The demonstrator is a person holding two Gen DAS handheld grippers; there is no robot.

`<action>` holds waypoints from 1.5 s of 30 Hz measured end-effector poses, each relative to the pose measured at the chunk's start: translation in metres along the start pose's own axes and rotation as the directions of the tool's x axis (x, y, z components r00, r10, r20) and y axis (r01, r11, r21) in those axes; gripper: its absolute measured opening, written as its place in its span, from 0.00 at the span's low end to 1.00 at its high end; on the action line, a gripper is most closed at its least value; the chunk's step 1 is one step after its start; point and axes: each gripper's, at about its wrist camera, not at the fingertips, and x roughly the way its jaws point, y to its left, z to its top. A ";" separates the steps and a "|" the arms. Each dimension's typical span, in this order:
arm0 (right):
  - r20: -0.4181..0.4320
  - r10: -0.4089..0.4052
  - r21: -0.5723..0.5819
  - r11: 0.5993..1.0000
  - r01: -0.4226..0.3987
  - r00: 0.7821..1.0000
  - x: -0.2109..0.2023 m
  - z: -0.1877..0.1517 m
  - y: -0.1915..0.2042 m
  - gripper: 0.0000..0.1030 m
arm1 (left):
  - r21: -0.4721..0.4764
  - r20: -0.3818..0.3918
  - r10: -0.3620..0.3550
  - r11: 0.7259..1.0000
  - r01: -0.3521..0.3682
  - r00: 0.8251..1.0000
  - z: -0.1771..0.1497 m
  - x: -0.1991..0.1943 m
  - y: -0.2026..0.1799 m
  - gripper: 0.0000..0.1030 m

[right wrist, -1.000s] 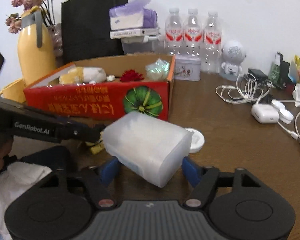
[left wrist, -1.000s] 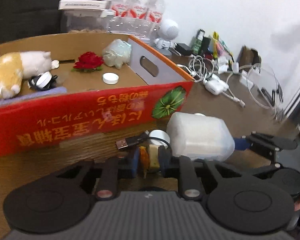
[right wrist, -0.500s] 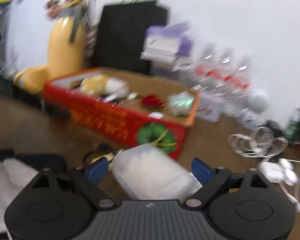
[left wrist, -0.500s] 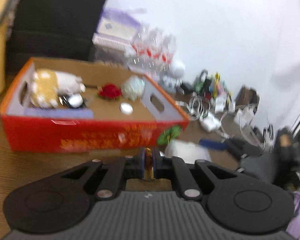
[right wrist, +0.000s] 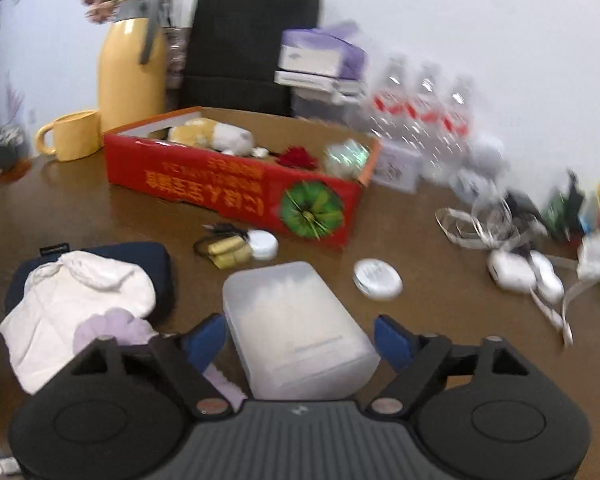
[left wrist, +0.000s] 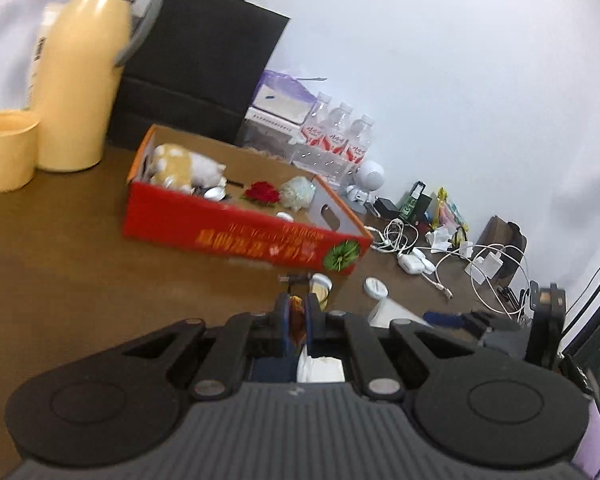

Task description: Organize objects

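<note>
My left gripper (left wrist: 296,312) was nearly closed, its blue pads pinching a small orange-yellow item (left wrist: 297,307) that I could not identify. It sat above the brown table (left wrist: 80,260), short of the red cardboard box (left wrist: 236,236).

My right gripper (right wrist: 300,338) stood wide, its blue fingers (right wrist: 392,340) on either side of a translucent white plastic container (right wrist: 296,332) that lay on the table. The right pad stood clear of the container; whether the left pad touched it I could not tell, so I did not count it as gripped.

The box lay open-topped in the middle of the table. Inside it I saw a yellow-and-white plush toy (left wrist: 184,166), a red rose (left wrist: 262,193) and a pale crinkled bundle (left wrist: 298,194).

In front of the box, on the table, lay a small yellow pack with a black cable (right wrist: 226,250), touching a round white lid (right wrist: 263,244). A second white disc (right wrist: 377,280) lay just beyond the container, to the right.

To my left, a white cloth (right wrist: 80,308) was draped over a dark blue pouch (right wrist: 140,256).

Behind the box stood a yellow thermos jug (right wrist: 130,68), a yellow mug (right wrist: 74,134), a black paper bag (right wrist: 248,44) and three water bottles (right wrist: 424,100). White cables and chargers (right wrist: 512,264) lay tangled at the right side.
</note>
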 end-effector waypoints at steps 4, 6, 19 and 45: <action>-0.018 0.076 -0.054 0.996 -0.077 0.997 0.017 0.009 -0.008 0.92 | -0.023 -0.014 0.005 1.000 -0.005 1.000 -0.011 -0.010 0.005 0.08; -0.067 0.127 -0.014 0.992 -0.128 0.990 0.032 0.013 -0.015 0.71 | -0.018 -0.002 0.011 1.000 -0.011 1.000 -0.013 -0.017 0.005 0.08; 0.060 -0.027 0.167 0.986 0.017 0.998 -0.051 0.048 -0.031 0.62 | 0.046 0.074 0.007 0.999 -0.011 0.997 0.024 -0.032 0.016 0.08; -0.222 -0.092 0.194 0.971 0.137 0.971 0.162 0.194 -0.013 0.67 | 0.105 -0.255 0.179 0.982 -0.157 0.950 0.153 0.274 0.020 0.29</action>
